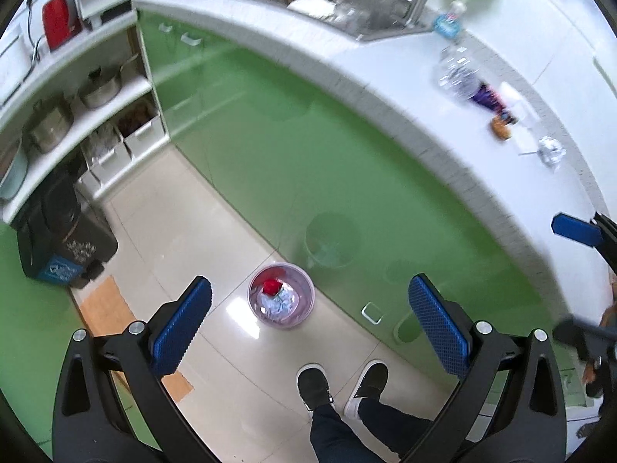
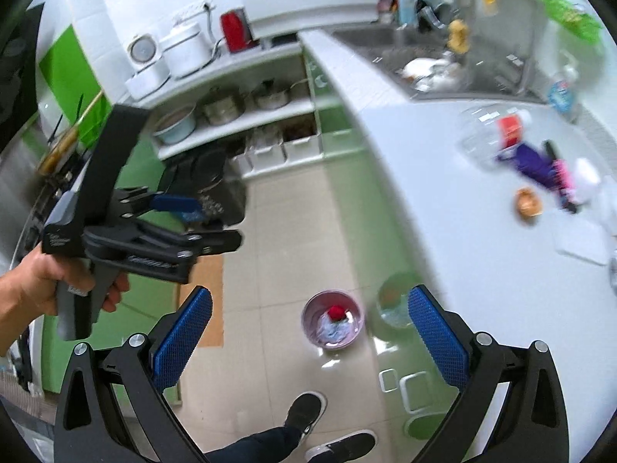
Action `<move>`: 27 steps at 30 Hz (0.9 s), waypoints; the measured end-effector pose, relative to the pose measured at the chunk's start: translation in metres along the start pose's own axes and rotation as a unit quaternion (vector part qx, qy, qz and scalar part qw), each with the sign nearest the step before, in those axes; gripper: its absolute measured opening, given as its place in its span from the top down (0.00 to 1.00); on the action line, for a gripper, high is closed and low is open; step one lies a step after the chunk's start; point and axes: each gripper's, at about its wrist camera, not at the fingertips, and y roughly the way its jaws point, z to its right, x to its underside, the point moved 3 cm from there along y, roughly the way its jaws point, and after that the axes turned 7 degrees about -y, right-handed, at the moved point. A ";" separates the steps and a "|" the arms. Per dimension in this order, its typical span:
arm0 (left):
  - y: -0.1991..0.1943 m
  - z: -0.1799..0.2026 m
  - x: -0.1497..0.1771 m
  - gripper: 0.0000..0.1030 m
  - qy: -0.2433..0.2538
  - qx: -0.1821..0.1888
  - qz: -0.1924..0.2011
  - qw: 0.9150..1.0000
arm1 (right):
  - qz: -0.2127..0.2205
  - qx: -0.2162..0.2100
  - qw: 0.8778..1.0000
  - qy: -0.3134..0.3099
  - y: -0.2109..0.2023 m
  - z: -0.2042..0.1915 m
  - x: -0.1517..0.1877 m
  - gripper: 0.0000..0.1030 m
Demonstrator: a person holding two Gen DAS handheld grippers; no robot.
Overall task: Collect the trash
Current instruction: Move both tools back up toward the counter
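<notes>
Both grippers, left and right, gape wide and empty above the floor bin; bottle and wrappers lie near the counter edge.

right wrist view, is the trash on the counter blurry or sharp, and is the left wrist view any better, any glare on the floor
Right wrist view: motion blur smears the purple wrapper and clear bottle on the counter; the right tongs stay sharp. Left wrist view: the same wrapper is also smeared, slightly less so. Both views show white glare patches on the tiles near the pink bin, and fisheye bending curves the counter edge.
</notes>
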 end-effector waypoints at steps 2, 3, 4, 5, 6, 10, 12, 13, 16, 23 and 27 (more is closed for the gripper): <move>-0.014 0.012 -0.005 0.03 0.006 0.003 0.007 1.000 | 0.008 0.012 1.000 0.009 -0.014 0.011 -0.001 0.05; -0.021 0.019 -0.009 0.03 0.010 0.005 0.011 1.000 | 0.011 0.019 1.000 0.013 -0.022 0.018 0.000 0.05; -0.028 0.026 -0.012 0.03 0.014 0.008 0.014 1.000 | 0.015 0.025 0.999 0.018 -0.028 0.024 -0.001 0.05; -0.031 0.031 -0.015 0.03 0.016 0.010 0.017 1.000 | 0.019 0.034 0.999 0.025 -0.037 0.034 0.000 0.05; -0.036 0.038 -0.018 0.03 0.020 0.013 0.021 0.999 | 0.021 0.039 0.999 0.029 -0.043 0.038 0.000 0.05; -0.049 0.066 -0.029 0.03 0.037 0.022 0.032 0.999 | 0.030 0.067 0.996 0.054 -0.068 0.065 0.004 0.05; -0.053 0.082 -0.036 0.03 0.051 0.028 0.040 0.998 | 0.032 0.078 0.994 0.065 -0.078 0.076 0.007 0.05; -0.053 0.087 -0.036 0.03 0.055 0.030 0.044 0.997 | 0.033 0.084 0.994 0.069 -0.083 0.082 0.008 0.05; -0.055 0.110 -0.048 0.03 0.076 0.036 0.056 0.995 | 0.037 0.103 0.990 0.083 -0.095 0.101 0.014 0.05; -0.047 0.157 -0.075 0.03 0.104 0.052 0.065 0.991 | 0.043 0.135 0.983 0.114 -0.119 0.151 0.023 0.05; -0.037 0.179 -0.091 0.03 0.120 0.053 0.066 0.989 | 0.045 0.146 0.981 0.121 -0.126 0.172 0.025 0.05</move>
